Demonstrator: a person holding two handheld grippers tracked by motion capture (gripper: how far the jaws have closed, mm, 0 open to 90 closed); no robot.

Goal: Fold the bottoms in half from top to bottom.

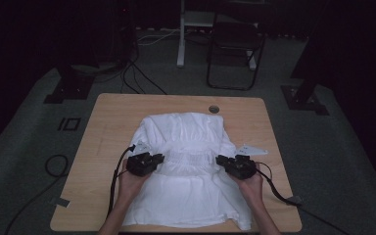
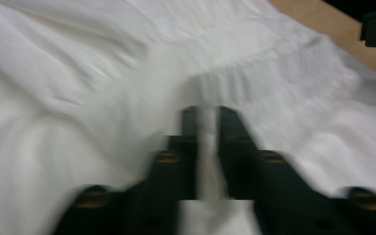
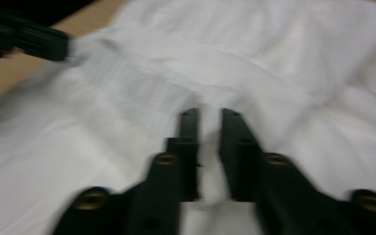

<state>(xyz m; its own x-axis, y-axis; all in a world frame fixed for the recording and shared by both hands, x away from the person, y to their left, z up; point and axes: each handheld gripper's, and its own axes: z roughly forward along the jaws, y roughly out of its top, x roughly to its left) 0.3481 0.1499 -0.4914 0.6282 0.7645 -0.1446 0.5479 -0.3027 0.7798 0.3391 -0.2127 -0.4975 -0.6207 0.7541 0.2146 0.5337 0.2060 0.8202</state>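
Observation:
A white garment (image 1: 188, 161) lies spread on the wooden table (image 1: 112, 117), with a gathered elastic band (image 1: 191, 157) across its middle. My left gripper (image 1: 161, 158) sits at the band's left end and my right gripper (image 1: 219, 160) at its right end, both pointing inward. In the left gripper view the left gripper (image 2: 208, 113) is shut on a pinched fold of the garment (image 2: 103, 73). The right gripper (image 3: 209, 113) likewise has a fold of the white cloth (image 3: 274, 58) pinched between its narrow jaws. Each gripper view also catches the other gripper at a top corner.
A round cable hole (image 1: 214, 108) lies near the table's far edge, just beyond the garment. A dark folding chair (image 1: 235, 49) and a white post (image 1: 181, 39) stand on the floor behind the table. Cables (image 1: 54, 166) trail on the floor at the left.

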